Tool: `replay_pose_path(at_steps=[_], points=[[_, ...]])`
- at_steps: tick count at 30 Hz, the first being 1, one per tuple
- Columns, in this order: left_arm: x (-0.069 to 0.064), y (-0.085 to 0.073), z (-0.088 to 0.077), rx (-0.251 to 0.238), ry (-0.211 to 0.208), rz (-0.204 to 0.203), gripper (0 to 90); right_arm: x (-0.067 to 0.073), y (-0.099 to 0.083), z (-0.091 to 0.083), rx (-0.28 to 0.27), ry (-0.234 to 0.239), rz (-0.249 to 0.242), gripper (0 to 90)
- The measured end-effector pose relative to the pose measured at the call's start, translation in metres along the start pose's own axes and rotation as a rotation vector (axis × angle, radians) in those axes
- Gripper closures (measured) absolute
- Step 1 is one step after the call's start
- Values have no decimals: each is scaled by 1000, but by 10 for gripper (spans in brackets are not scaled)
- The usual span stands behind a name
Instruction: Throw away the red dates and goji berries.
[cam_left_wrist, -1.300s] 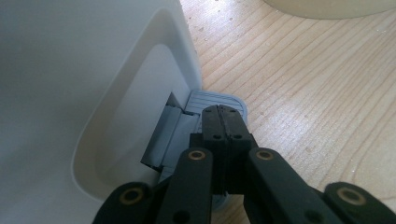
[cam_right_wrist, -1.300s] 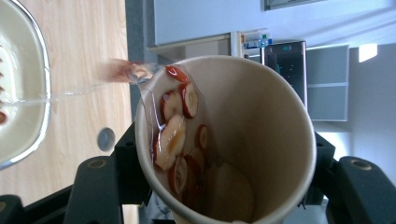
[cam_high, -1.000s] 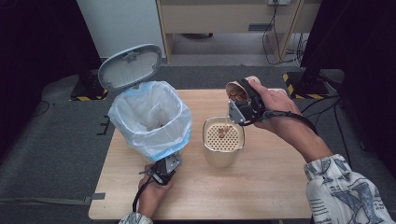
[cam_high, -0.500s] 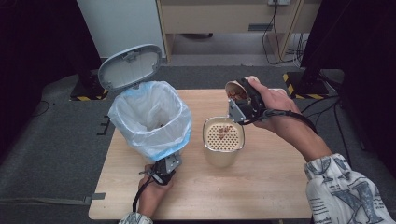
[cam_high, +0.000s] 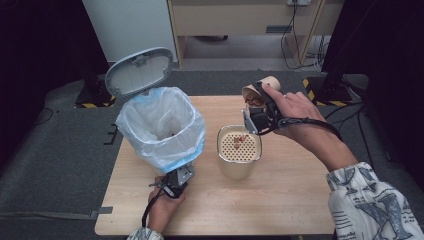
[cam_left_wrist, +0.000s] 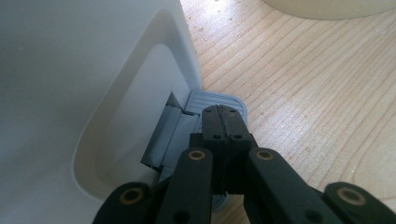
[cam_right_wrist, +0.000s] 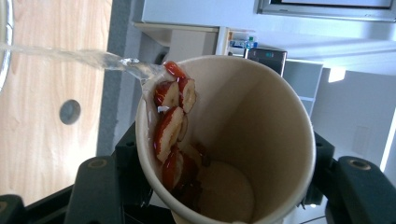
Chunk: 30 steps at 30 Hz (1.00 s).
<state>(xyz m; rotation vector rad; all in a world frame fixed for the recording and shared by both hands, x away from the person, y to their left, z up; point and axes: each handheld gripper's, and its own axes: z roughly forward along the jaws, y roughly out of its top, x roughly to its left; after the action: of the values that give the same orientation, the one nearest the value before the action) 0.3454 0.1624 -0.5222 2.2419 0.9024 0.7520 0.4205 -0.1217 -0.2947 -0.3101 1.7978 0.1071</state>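
Red slices (cam_high: 241, 138) newly on strainer (cam_high: 239, 145) (paper cup (cam_high: 256, 94) tipped, pouring).

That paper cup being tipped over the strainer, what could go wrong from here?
1. Red fruit slices sit at the lip of the paper cup where the liquid pours out; they may drop suddenly and splash, or miss the strainer.
2. The right hand-held gripper holds the cup only by its sides, so the soft cup might slip or buckle.
3. The left hand-held gripper presses the bin's pedal; if it slides off, the lid would probably fall shut.
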Motion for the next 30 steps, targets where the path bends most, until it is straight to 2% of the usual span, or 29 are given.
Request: replay_pose_path(at_steps=[3,12,21,24,25,26,27,28,30], points=[[0,0,0,-1,-1,-1,892,0,2,0,11,-9,-39,372],[0,0,0,0,0,-1,891,-1,2,0,16,-13,-47,373],[0,0,0,0,0,-2,891,-4,-1,-2,10,-12,-25,374],[0,0,0,0,1,-1,891,-8,-4,-1,10,-20,18,377],[0,0,0,0,1,-1,891,-7,-2,-1,13,-17,9,379],[0,0,0,-1,0,-2,891,3,5,1,12,0,-74,382],[0,0,0,-1,0,-2,891,3,5,1,12,0,-74,382],[0,0,0,3,1,0,891,15,12,3,15,25,-192,382],[0,0,0,0,1,-2,891,17,12,4,15,26,-201,382]])
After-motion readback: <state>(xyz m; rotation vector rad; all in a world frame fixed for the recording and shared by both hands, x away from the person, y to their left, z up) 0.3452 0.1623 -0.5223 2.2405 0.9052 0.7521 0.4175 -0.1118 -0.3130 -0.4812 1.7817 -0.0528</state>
